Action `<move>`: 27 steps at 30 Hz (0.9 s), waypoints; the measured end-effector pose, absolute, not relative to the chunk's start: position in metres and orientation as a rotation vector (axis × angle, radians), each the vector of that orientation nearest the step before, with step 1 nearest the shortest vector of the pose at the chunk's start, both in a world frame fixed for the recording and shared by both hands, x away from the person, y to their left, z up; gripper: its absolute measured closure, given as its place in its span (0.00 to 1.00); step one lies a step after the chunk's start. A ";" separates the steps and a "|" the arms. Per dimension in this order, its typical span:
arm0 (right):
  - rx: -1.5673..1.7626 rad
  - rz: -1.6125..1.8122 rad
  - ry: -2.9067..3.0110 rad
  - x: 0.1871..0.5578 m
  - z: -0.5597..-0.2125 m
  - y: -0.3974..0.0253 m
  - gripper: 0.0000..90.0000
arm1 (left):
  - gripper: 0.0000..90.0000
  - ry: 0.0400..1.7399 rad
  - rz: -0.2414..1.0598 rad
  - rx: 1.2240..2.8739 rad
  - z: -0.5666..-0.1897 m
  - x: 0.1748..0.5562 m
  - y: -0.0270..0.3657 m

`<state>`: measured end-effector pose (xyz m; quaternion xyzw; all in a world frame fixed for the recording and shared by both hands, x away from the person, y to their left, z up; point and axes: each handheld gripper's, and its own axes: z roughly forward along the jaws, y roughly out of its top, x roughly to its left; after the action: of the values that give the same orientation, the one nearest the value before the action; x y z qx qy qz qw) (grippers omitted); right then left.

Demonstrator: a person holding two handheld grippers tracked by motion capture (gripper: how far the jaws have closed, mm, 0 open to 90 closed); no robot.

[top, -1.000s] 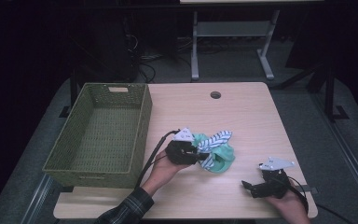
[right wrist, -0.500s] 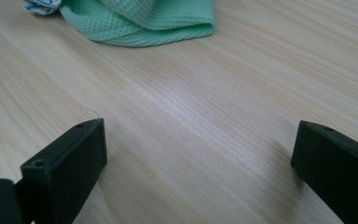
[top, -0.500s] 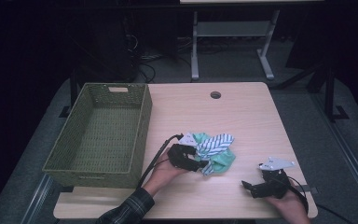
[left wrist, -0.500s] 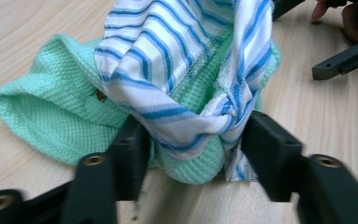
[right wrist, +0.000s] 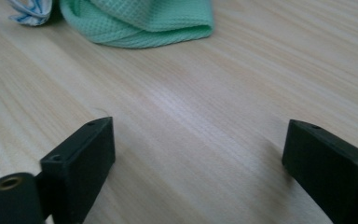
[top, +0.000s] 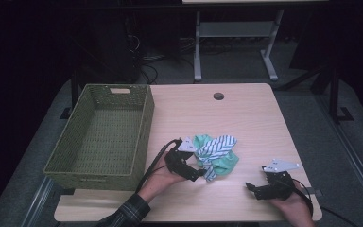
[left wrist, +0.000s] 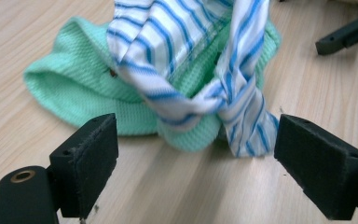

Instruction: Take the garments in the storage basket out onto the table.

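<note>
Nothing is in the green wicker basket (top: 99, 137) yet — the mint-green cloth (left wrist: 74, 88) and striped cloth (left wrist: 191, 56) lie bunched mid-surface. The left tool (left wrist: 196, 158) stands with jaws apart just before them; the right tool (top: 260, 189) rests gaping, well right.

Dim workroom, light-wood desk (top: 246, 113)
Grey carpet floor (top: 307, 99); white-framed table legs (top: 197, 42) behind; black cables (top: 146, 61) on floor; surroundings dark.
</note>
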<state>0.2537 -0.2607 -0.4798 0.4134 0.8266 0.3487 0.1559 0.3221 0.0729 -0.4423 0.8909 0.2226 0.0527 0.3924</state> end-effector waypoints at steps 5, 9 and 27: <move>1.175 1.025 2.339 0.256 -0.472 -0.262 0.16 | 0.14 0.567 0.155 2.281 -0.445 0.314 0.083; 1.169 1.044 2.335 0.259 -0.465 -0.262 0.16 | 0.14 0.580 0.175 2.288 -0.449 0.310 0.092; 1.099 1.184 2.365 0.279 -0.428 -0.245 0.25 | 0.14 0.639 0.227 2.342 -0.471 0.302 0.103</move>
<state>0.2791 -0.2454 -0.4278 0.3800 0.8178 0.4095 0.1382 0.3023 0.1031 -0.4707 0.9018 0.2460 0.0876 0.3444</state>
